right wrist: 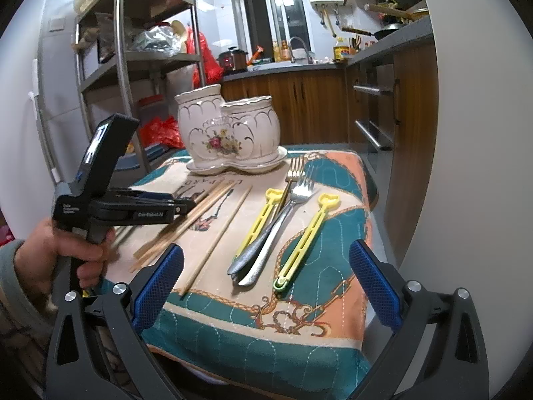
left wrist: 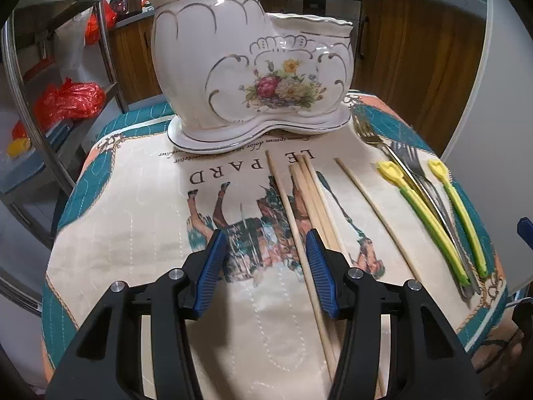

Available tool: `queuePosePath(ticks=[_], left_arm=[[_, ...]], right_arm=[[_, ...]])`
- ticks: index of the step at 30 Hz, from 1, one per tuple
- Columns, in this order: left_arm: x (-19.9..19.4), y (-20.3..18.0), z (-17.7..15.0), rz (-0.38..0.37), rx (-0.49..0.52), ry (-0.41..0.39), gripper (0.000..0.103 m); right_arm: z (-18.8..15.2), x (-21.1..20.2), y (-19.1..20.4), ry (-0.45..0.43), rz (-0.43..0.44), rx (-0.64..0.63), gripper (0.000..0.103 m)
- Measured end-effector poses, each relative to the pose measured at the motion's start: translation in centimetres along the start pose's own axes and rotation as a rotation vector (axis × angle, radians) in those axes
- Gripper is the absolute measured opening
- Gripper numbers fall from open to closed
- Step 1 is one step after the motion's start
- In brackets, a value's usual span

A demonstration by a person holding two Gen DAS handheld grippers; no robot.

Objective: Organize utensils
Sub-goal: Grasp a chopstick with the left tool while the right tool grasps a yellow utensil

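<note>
A white ceramic utensil holder with a flower print stands at the back of the mat; it also shows in the right wrist view. Several wooden chopsticks lie in the middle, also in the right wrist view. Two metal forks and two yellow-green plastic tools lie at the right. My left gripper is open just above the chopsticks, one stick between its fingers. My right gripper is open wide, empty, at the mat's near edge.
A printed cloth mat covers the small table. A metal shelf rack with red bags stands at the left. Wooden kitchen cabinets and a counter lie behind and to the right. The table edges drop off close around the mat.
</note>
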State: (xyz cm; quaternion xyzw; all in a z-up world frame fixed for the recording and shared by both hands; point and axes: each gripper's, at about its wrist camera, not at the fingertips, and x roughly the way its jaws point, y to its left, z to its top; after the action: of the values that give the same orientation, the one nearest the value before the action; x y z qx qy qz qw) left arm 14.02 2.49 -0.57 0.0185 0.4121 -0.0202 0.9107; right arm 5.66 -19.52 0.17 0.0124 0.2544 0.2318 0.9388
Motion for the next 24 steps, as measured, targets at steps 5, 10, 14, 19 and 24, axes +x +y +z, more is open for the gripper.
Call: queuePosePath(ticks=[5,10,14,19,24], left_arm=[[0.1,1.1,0.6,-0.006,-0.016,0.019,0.029],[0.1,2.7,0.5,-0.026,-0.037,0.026,0.010],[0.0,4.1,0.3,-0.043,-0.064,0.023,0.009],[-0.1,4.7,0.3,-0.057,-0.046,0.046,0.009],[0.1,5.2,1.2,-0.095,0.007,0.129,0.009]], right_arm=[[1.3,1.1,-1.1,0.062,-0.038,0.001,0.091],[2.6,3.6,-3.1,0.175,-0.058,0.025,0.071],[3.2,6.2,-4.4,0.285,-0.061,0.048,0.061],[4.2,8.6,-4.8,0.384,-0.076,0.034,0.044],[5.6,10.2,-4.6,0.515,-0.071,-0.024,0.030]])
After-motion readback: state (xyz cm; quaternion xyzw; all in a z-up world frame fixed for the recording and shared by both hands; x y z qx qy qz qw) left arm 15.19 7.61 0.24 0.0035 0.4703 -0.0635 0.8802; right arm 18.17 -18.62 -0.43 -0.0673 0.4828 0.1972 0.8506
